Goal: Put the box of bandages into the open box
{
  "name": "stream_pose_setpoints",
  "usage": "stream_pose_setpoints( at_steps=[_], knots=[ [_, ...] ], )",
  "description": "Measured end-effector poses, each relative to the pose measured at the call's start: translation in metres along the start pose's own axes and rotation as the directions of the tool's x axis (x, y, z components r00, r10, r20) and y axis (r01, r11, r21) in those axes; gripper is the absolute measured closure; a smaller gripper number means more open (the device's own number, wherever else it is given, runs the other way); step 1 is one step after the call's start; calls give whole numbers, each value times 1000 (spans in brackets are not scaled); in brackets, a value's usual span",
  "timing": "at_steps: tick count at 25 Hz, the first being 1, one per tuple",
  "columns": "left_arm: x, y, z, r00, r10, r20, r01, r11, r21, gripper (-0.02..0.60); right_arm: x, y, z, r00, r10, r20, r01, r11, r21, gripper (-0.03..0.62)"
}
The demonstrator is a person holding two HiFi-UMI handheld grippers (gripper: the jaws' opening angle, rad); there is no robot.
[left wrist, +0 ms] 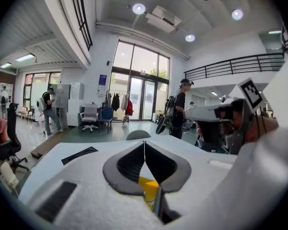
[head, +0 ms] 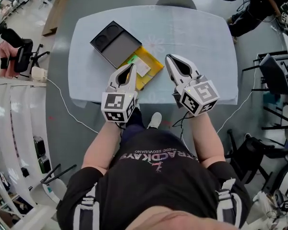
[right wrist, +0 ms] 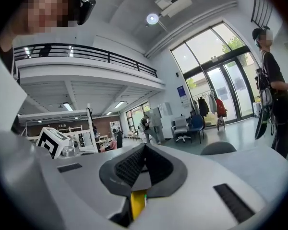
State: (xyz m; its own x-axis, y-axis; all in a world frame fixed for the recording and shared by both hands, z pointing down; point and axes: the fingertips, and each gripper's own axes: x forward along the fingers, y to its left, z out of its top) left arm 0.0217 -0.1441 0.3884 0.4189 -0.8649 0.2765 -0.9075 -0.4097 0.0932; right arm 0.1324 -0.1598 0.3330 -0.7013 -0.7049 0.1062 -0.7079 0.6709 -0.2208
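Note:
The yellow box of bandages (head: 151, 63) lies flat in the middle of the table, just right of the open black box (head: 115, 43). My left gripper (head: 132, 66) hangs over the yellow box's left edge. Its jaws are shut tip to tip with nothing between them. The left gripper view shows its tips (left wrist: 144, 143) meeting, with the yellow box (left wrist: 149, 186) below them and the black box (left wrist: 79, 155) off to the left. My right gripper (head: 168, 56) hovers beside the yellow box's right corner, shut and empty. A strip of the yellow box (right wrist: 137, 202) shows under its jaws (right wrist: 144, 145).
The table (head: 197, 37) has a pale cloth over it. A grey chair (head: 175, 0) stands at its far side. Office chairs and stands crowd the floor on the right (head: 273, 75), and a cable (head: 67, 104) runs along the floor at the left. People stand further back in the hall (left wrist: 50, 109).

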Motion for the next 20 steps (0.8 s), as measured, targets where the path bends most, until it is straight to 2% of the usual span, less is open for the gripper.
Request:
stream_pose_setpoints(
  at_steps=[4,9,14,20],
  knots=[
    [-33,-6,42,996,-10,90,8,1000,14,563,-10,29,32,999,28,43,-25,997,-73,583],
    [-68,4,67,989,2,150,-2,1000,5,563,-19,66,58,995,57,76,-47,991,-125,583],
    [-88,16,71,985,-16,173,16,1000,-1,563,-20,83,58,996,28,88,-19,994,-109,583],
    [-119,34,63,982,-104,155,103,995,14,565,-9,116,36,997,-36,75,41,996,-75,583]
  ],
)
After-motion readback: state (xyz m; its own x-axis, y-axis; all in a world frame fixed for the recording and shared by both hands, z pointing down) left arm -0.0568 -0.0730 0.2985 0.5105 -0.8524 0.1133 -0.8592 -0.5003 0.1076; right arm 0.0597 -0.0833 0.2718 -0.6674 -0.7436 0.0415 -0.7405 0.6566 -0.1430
